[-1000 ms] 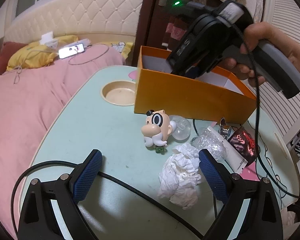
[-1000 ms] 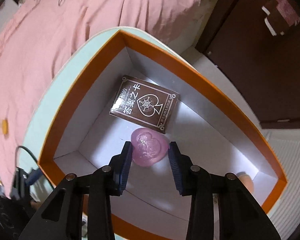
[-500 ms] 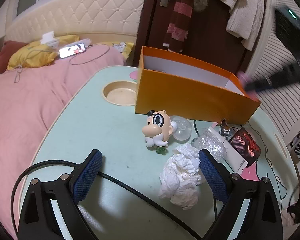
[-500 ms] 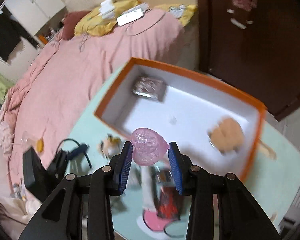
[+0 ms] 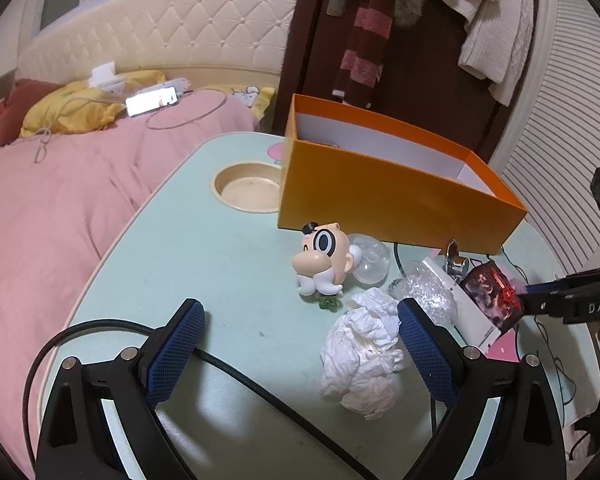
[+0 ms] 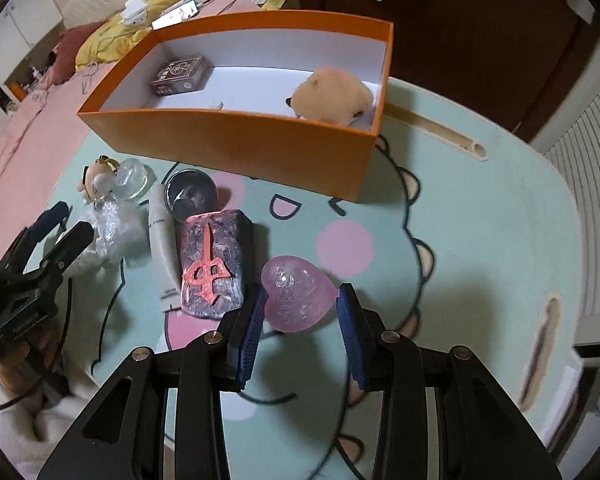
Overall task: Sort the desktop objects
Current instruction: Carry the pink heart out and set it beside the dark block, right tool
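Observation:
My right gripper (image 6: 300, 312) is shut on a pink heart-shaped object (image 6: 296, 294) above the table, near the front right of a dark card pack with a red emblem (image 6: 212, 260). The orange box (image 6: 236, 140) behind holds a brown card box (image 6: 180, 76) and a tan plush (image 6: 332, 96). My left gripper (image 5: 300, 344) is open and empty, low over the table, with crumpled white tissue (image 5: 364, 352) between its fingers. A big-nosed cartoon figure (image 5: 322, 256), a clear ball (image 5: 370, 260) and bubble wrap (image 5: 428, 296) lie ahead of it.
A white tube (image 6: 162, 244) and a round metal tin (image 6: 190, 196) lie left of the card pack. A round cup recess (image 5: 248, 188) is in the table by the box (image 5: 380, 196). A black cable (image 5: 260, 388) crosses the table front. A pink bed (image 5: 60, 208) lies left.
My right gripper, still holding the pink heart, has come out of the orange box and moved down to the table near the card pack. The left gripper has not moved.

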